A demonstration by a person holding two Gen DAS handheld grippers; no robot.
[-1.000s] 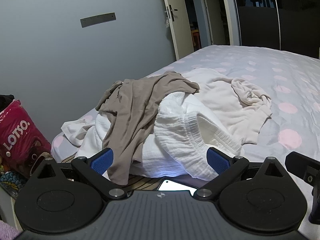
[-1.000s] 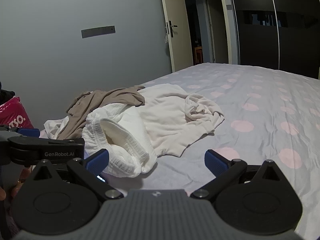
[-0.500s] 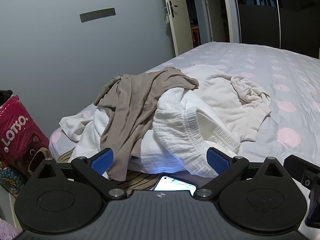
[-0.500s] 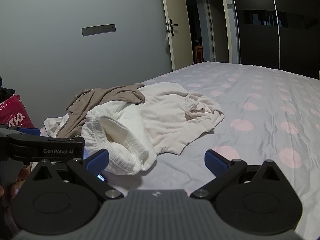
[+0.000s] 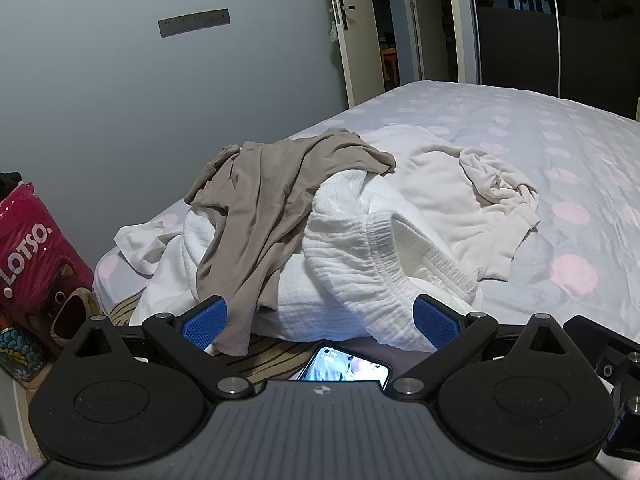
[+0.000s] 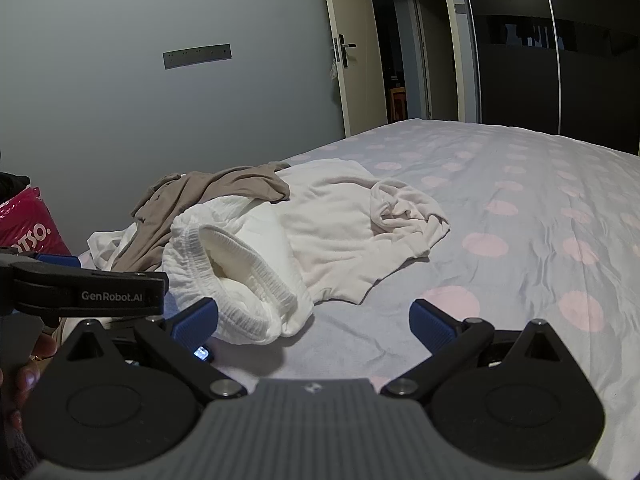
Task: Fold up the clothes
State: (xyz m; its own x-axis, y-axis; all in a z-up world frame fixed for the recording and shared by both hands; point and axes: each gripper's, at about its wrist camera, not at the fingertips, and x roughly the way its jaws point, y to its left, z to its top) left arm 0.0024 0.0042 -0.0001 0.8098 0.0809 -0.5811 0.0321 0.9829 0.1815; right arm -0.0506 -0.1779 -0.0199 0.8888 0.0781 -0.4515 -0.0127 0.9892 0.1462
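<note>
Pink glossy "LOTSO" bag (image 5: 28,256) at far left beside the bed; contents not visible. Clothes heap at near-left bed corner: taupe thin garment (image 5: 272,208) draped over white crinkled elastic-waist garment (image 5: 360,264), cream soft top (image 5: 452,200) behind. Grey pink-dotted bedspread (image 6: 540,216) bare to the right. Left gripper (image 5: 318,316) and right gripper (image 6: 312,322): fingers spread wide, holding nothing.

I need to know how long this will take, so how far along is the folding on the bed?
Nothing looks folded yet. The taupe garment, the white gauze piece and the cream top lie in one crumpled heap on the dotted bedspread. In hand: nothing; the left gripper and right gripper are open, short of the pile. All the folding remains.
</note>
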